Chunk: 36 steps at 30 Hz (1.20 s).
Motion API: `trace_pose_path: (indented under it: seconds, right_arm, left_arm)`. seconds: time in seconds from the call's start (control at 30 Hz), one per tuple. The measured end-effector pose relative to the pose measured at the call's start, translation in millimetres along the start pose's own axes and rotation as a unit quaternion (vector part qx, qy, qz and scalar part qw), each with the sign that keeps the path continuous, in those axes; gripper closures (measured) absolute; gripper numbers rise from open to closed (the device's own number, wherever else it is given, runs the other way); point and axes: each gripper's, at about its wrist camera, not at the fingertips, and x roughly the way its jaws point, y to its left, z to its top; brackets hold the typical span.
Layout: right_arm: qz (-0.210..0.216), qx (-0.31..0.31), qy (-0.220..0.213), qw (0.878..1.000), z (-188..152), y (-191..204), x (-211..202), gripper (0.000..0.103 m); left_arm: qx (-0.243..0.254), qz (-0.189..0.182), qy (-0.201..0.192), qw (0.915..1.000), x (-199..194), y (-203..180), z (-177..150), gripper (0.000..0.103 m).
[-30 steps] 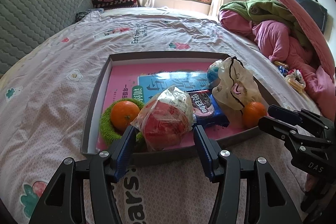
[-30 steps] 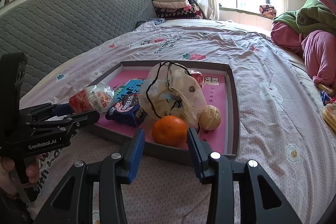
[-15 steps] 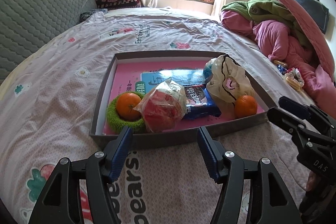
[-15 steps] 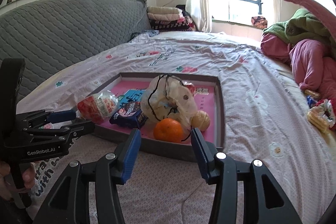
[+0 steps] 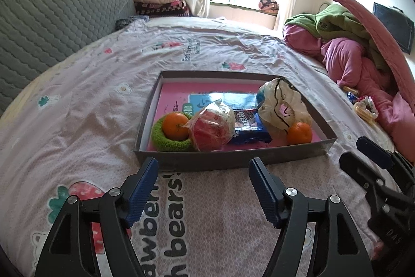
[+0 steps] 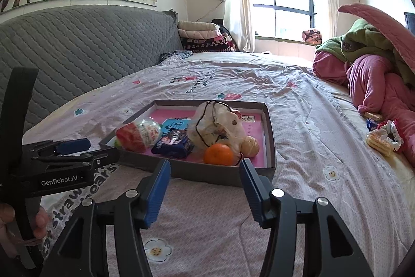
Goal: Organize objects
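My left gripper (image 5: pixel 203 170) is wide open and holds nothing; its blue fingers (image 5: pixel 141 188) hang over the bedsheet (image 5: pixel 77 121), just in front of the near wall of the tray (image 5: pixel 233 160). My right gripper (image 6: pixel 205 173) is also wide open and empty, and it stands before the near right part of the same tray (image 6: pixel 269 126). In the left view I see the right gripper (image 5: pixel 373 160) at my right side, near the tray's right corner.

The tray lies flat on the bed, ahead of both grippers. Inside it, straight ahead of my left gripper, is a red snack in clear plastic wrap (image 5: pixel 211 125). To the left of it an orange (image 5: pixel 175 126) sits in a green fuzzy ring (image 5: pixel 168 143). To the right of the wrapped snack lies a dark blue biscuit packet (image 5: pixel 249 126), then a crumpled white plastic bag (image 5: pixel 281 105) with black handles. A second orange (image 5: pixel 299 133) lies beside the bag, close to the near wall; from my right gripper this orange (image 6: pixel 218 153) is directly ahead. Just right of it is a pale round fruit (image 6: pixel 250 146), touching the bag (image 6: pixel 218 123).

Far to the right of the tray are pink and green quilts (image 6: pixel 376 69).
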Motion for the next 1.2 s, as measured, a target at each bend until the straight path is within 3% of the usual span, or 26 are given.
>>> trace_pose_path:
  seconds: [0.43, 0.63, 0.8, 1.2]
  right_arm:
    - [-0.027, 0.026, -0.011, 0.999, 0.5, 8.6, -12.6, 0.035]
    - [-0.046, 0.024, -0.02, 0.998, 1.0, 15.7, -20.4, 0.035]
    - [-0.052, 0.017, -0.015, 0.998, -1.2, 21.3, -21.9, 0.035]
    - [-0.057, 0.029, -0.004, 0.998, -8.0, 23.4, -26.7, 0.034]
  left_arm:
    - [0.002, 0.023, -0.009, 0.9997, -23.7, 1.7, -5.1, 0.029]
    - [-0.011, 0.045, -0.007, 0.9989, -31.6, 9.4, -11.6, 0.029]
    - [-0.022, 0.038, -0.009, 0.999, -39.4, 15.1, -14.8, 0.029]
    - [0.003, 0.047, 0.001, 0.9989, -46.6, 10.9, -33.5, 0.029]
